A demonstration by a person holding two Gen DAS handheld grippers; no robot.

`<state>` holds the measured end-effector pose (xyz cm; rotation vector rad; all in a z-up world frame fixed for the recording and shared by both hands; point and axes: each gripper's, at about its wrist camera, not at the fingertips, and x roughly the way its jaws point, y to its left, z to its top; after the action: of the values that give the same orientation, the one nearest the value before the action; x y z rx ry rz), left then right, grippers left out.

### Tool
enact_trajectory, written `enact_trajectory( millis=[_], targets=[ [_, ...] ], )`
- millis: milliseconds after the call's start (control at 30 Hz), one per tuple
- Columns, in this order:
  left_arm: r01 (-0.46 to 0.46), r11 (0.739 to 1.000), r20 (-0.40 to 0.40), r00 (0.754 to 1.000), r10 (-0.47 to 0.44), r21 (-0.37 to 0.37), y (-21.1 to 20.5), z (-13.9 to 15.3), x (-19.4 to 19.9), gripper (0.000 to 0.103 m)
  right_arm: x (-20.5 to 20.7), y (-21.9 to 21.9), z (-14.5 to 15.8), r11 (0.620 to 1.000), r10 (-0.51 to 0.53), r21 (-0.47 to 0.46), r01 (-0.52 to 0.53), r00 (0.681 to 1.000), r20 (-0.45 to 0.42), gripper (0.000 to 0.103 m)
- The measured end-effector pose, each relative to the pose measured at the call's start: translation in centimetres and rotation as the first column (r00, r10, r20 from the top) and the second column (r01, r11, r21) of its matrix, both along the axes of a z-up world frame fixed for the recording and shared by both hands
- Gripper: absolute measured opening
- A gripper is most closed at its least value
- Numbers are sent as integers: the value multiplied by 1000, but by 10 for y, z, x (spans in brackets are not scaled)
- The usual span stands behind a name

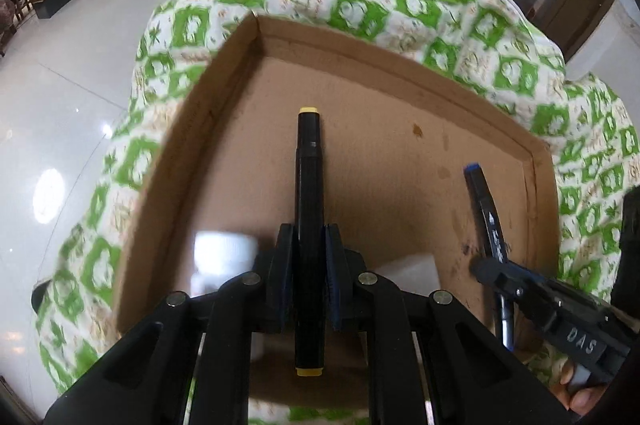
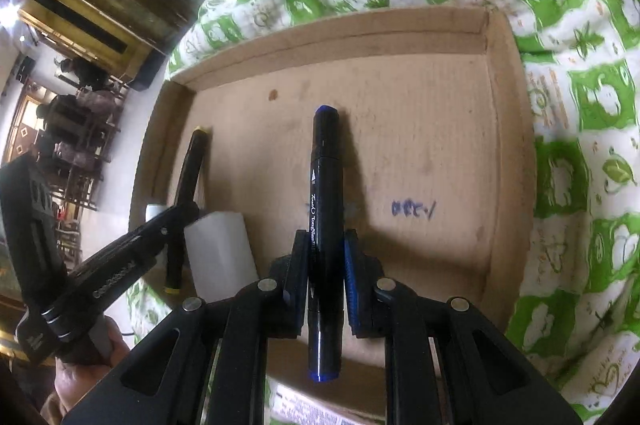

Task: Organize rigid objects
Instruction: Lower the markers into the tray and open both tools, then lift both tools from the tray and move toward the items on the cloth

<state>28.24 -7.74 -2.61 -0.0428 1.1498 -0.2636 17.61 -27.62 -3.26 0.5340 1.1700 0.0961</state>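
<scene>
Placement step: yellow-capped marker [image 1: 308, 225] is clamped in left hand-held gripper [image 1: 308, 261], blue-capped marker [image 2: 325, 225] in right hand-held gripper [image 2: 325, 265], over cardboard tray [image 2: 508, 145]. Lowering, then release, is required.

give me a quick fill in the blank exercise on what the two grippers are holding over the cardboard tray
1. The left gripper is shut on a black marker whose end caps are ____.
2. The marker clamped in the right gripper has ____ end caps.
3. Both markers are held above a shallow tray made of ____.
4. The tray rests on a cloth printed in white and ____.

Missing words: yellow; blue; cardboard; green
</scene>
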Motion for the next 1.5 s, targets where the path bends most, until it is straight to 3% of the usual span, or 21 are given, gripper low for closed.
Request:
enact_trajectory(
  millis=[167,300,333,400,500,567,633,700,767,900,1033,1100,1200,1300,1433,1500],
  targets=[
    [-27,999,3,1000,27,31,6,-1,21,12,1,3,2,1000,16,-19,-15,1000,19,15],
    [-56,998,-35,998,56,25,16,-2,36,17,2,0,0,1000,11,24,-11,1000,20,18],
    [-54,998,-50,997,55,18,17,-2,36,20,4,0,0,1000,7,29,-8,1000,22,23],
    [-40,999,-50,998,40,-3,21,4,30,31,-2,-5,6,999,-3,45,1,998,57,49],
    [-15,1000,-20,1000,15,-27,28,18,7,41,-10,-9,19,999,-7,39,3,995,102,51],
    [7,999,5,1000,-7,-49,36,31,-16,54,-21,-12,30,999,-13,34,8,990,140,51],
    [27,996,3,1000,-27,-80,48,39,-45,57,-33,-12,38,1000,-17,26,13,986,167,53],
    [35,995,8,999,-34,-95,60,46,-75,57,-52,-13,46,1000,-25,20,21,981,193,74],
    [25,996,17,1000,-24,-89,72,52,-104,57,-68,-6,52,1000,-12,-13,15,975,223,89],
    [-15,996,54,998,20,-86,93,49,-152,58,-97,9,57,999,50,-14,-48,969,241,93],
    [-40,996,39,998,43,-75,96,24,-182,58,-125,12,49,997,61,30,-69,977,205,101],
    [-63,993,6,998,64,-99,101,17,-187,58,-135,9,43,996,52,59,-63,983,174,101],
    [-96,982,59,993,107,-165,114,28,-195,58,-141,7,37,995,42,85,-55,989,145,101],
    [-118,972,38,991,129,-204,121,25,-199,58,-148,8,32,991,52,119,-65,993,110,101],
    [-134,967,29,989,144,-218,124,24,-199,58,-161,18,25,977,87,190,-102,993,83,100],
    [-131,969,29,990,140,-209,122,24,-199,58,-165,22,21,972,104,206,-116,992,71,94]
  ],
)
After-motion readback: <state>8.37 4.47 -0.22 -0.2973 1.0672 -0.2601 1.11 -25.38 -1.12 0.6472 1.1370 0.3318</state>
